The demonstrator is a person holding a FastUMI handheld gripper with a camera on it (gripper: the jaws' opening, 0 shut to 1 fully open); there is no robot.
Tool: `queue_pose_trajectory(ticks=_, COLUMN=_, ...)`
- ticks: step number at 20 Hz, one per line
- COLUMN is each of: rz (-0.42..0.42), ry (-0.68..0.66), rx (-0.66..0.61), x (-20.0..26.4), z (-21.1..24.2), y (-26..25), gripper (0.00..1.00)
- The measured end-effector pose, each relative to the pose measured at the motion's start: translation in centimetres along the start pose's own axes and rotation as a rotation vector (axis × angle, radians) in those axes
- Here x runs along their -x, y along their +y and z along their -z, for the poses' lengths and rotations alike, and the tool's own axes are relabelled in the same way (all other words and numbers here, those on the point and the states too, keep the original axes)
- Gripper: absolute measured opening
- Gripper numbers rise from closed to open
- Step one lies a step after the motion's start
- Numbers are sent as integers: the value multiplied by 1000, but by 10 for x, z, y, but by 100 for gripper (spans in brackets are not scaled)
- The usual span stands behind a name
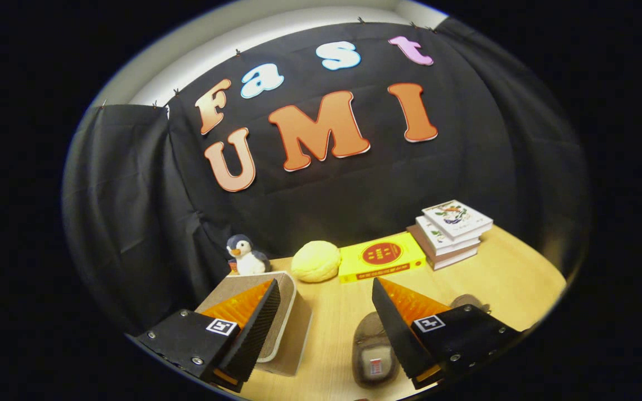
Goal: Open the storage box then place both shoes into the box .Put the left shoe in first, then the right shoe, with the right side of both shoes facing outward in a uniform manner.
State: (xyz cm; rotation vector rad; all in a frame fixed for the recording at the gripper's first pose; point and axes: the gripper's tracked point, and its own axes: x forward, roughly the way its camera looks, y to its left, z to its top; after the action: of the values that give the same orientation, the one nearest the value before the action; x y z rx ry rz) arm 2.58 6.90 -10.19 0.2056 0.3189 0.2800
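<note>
Gaping wide and empty, gripper (325, 289) over the table (332, 323), storage box (276, 323) and shoe (375, 356) below.

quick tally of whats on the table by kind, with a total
Storage box: 1, lid closed
Shoes: 2
Books: 4, one yellow book lying flat, a stack of three
Plush penguin: 1
Yellow bun-shaped thing: 1
Total: 9
The gripper is open, holding nothing.

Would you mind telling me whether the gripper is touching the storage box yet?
Cannot tell: in the gripper view the open gripper has one finger overlapping the storage box, with no plain contact or gap.
</note>
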Motion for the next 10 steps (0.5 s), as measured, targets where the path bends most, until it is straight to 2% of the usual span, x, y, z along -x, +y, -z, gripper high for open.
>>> queue_pose_trajectory(ticks=5, rz=-123, ry=157, rx=-197, x=-31, z=41, y=7, gripper=98)
queue_pose_trajectory(ticks=10, rz=-283, ry=318, rx=-409, x=-52, z=77, y=24, gripper=98)
